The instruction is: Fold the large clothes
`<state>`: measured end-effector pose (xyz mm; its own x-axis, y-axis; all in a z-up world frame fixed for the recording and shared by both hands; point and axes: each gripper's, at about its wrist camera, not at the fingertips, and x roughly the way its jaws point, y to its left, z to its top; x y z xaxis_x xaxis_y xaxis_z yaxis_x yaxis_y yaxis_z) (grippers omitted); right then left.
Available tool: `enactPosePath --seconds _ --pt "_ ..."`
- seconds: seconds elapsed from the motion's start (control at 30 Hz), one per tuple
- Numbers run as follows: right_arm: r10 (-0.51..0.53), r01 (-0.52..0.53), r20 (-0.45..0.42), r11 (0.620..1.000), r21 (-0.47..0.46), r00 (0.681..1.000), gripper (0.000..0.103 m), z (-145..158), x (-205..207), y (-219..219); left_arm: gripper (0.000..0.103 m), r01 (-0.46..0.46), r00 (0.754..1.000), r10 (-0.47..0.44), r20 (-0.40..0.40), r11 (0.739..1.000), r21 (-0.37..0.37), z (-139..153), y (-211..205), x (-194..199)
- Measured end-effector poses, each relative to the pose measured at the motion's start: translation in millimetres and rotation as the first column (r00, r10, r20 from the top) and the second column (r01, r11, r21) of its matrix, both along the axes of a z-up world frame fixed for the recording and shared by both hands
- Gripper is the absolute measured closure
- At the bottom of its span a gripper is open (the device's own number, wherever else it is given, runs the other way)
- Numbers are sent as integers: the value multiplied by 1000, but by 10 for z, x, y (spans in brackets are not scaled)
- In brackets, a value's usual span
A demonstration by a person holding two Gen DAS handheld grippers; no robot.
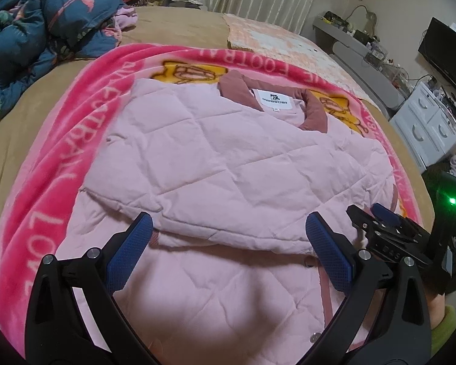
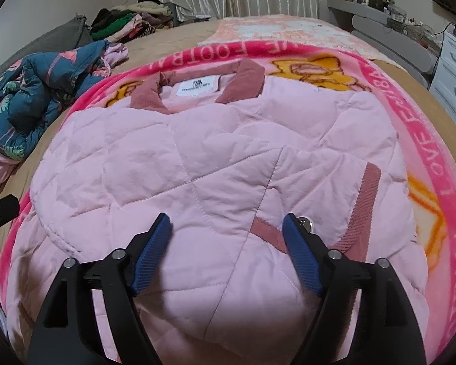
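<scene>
So the pale pink quilted puffy jacket (image 2: 197,164) is lying flat on the hot pink fleece blanket with white lettering (image 1: 54,164), its dusty-rose corduroy collar (image 2: 246,76) at the blanket's far side and the sleeves already folded across the body. Left gripper (image 1: 228,237) and right gripper (image 2: 226,228) both hang over the jacket end nearest the cameras, jaws spread wide, gripping nothing. My guess: it's light, squashy and springy, so folds will puff back open. I'd pinch the hem corners on the blanket's near side and take thick bites.
</scene>
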<state>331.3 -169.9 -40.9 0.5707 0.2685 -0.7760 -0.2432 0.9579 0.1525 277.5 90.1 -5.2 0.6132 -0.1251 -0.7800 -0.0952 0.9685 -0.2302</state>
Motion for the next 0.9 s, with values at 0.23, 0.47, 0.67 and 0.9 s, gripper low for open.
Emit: enactPosePath --seconds 0.23,0.47,0.67,0.9 --pt "-13 11 64 1000 22 998 4 244 -309 -65 8 4 1000 -4 31 1000 -1 116 5 -177" --pt "-24 18 103 998 61 994 4 508 -556 -197 8 3 998 -3 59 1000 -10 257 -11 -332" --pt "-41 30 138 996 85 990 4 712 -755 -287 8 14 996 -13 85 1000 -6 391 -51 -476" --pt "-60 42 184 994 98 981 4 893 -988 -368 8 21 994 -21 112 1000 0 515 -73 -664"
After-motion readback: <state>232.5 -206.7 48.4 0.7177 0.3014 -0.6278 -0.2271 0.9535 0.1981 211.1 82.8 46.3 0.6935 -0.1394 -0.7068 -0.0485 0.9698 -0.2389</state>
